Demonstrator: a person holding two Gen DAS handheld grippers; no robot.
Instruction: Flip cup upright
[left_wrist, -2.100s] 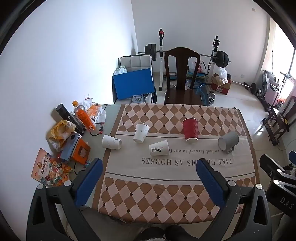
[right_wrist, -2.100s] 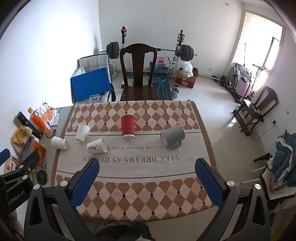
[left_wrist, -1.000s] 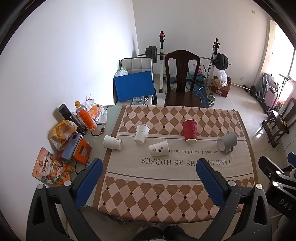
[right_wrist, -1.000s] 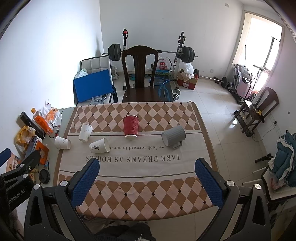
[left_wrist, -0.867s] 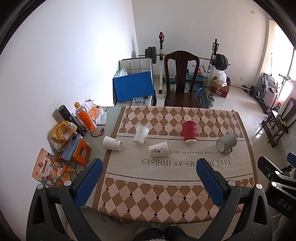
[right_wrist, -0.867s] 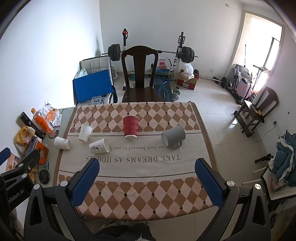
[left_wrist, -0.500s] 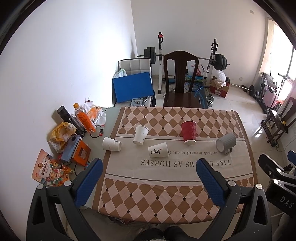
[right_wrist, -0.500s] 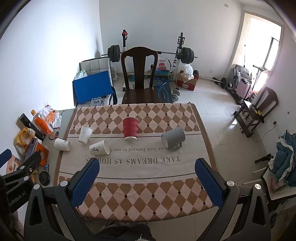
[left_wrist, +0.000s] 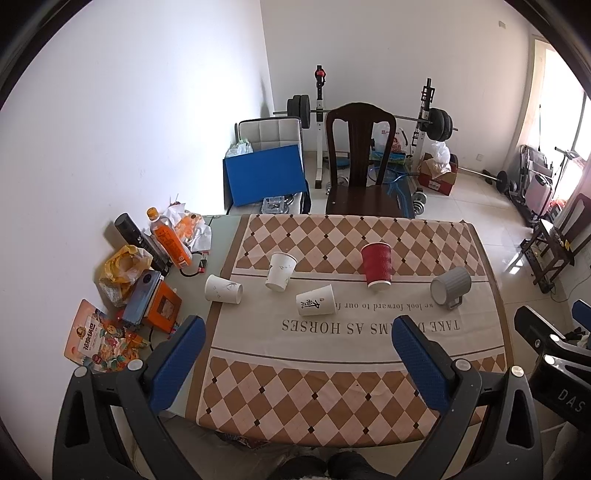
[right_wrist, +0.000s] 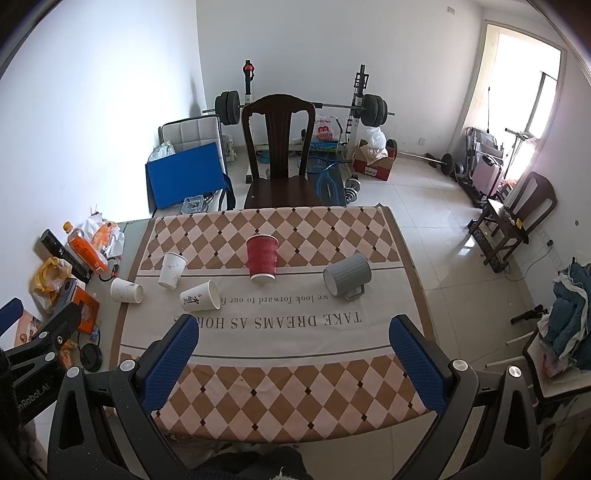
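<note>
Several cups sit on the checkered tablecloth (left_wrist: 351, 391). A red ribbed cup (left_wrist: 376, 265) (right_wrist: 262, 258) stands upside down near the middle. A grey mug (left_wrist: 450, 288) (right_wrist: 347, 275) lies on its side at the right. A white cup with a black character (left_wrist: 316, 301) (right_wrist: 201, 296) lies on its side. Another white cup (left_wrist: 223, 289) (right_wrist: 126, 290) lies on its side at the left, off the cloth. A third white cup (left_wrist: 280, 266) (right_wrist: 172, 270) stands mouth up. My left gripper (left_wrist: 299, 354) and right gripper (right_wrist: 295, 350) are open and empty, high above the table's near edge.
Clutter lies on the table's left end: an orange bottle (left_wrist: 168, 238), a black cylinder (left_wrist: 138, 240), a yellow bag (left_wrist: 123, 264), an orange box (left_wrist: 162, 308) and snack packets. A dark wooden chair (left_wrist: 360, 166) stands behind the table. Weights and a blue board (left_wrist: 264, 173) are further back.
Both views have drifted slightly; the table and cups sit a little lower and left in frame. No cup has moved. Both grippers stay open.
</note>
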